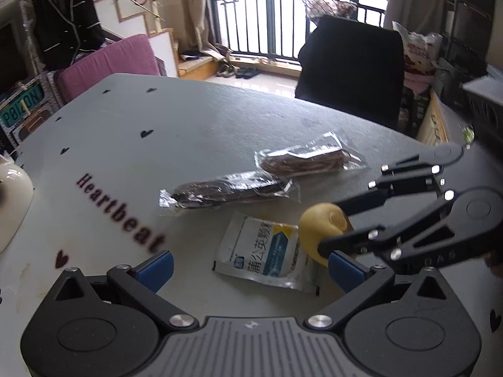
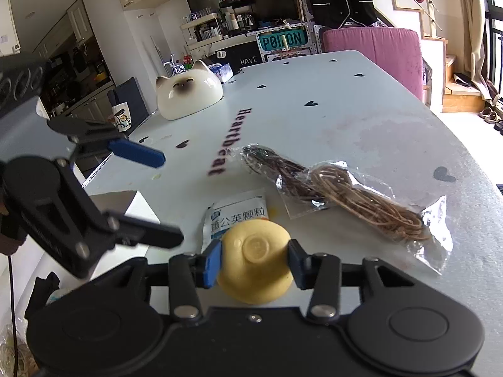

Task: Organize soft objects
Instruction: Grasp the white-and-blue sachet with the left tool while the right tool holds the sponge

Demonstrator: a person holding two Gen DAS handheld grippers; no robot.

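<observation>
My right gripper point(image 2: 255, 262) is shut on a yellow soft bun-shaped toy point(image 2: 254, 270), just above the table; the toy also shows in the left wrist view point(image 1: 320, 229) between the right gripper's fingers point(image 1: 327, 231). My left gripper point(image 1: 250, 267) is open and empty, its blue pads point(image 1: 157, 267) either side of a white sachet point(image 1: 267, 257), which also shows in the right wrist view point(image 2: 234, 216). It appears there point(image 2: 157, 198) at the left. Two clear bags lie beyond: dark cord point(image 1: 229, 190) point(image 2: 276, 172) and tan cord point(image 1: 309, 158) point(image 2: 371, 207).
The white table point(image 1: 157, 116) carries "Heartbeat" lettering and small hearts. A cat-shaped ceramic bowl point(image 2: 188, 92) stands at the far left edge. A black chair point(image 1: 352, 66) and a pink cushion point(image 1: 107, 62) stand beyond the table. A white box point(image 2: 125, 204) sits near the left gripper.
</observation>
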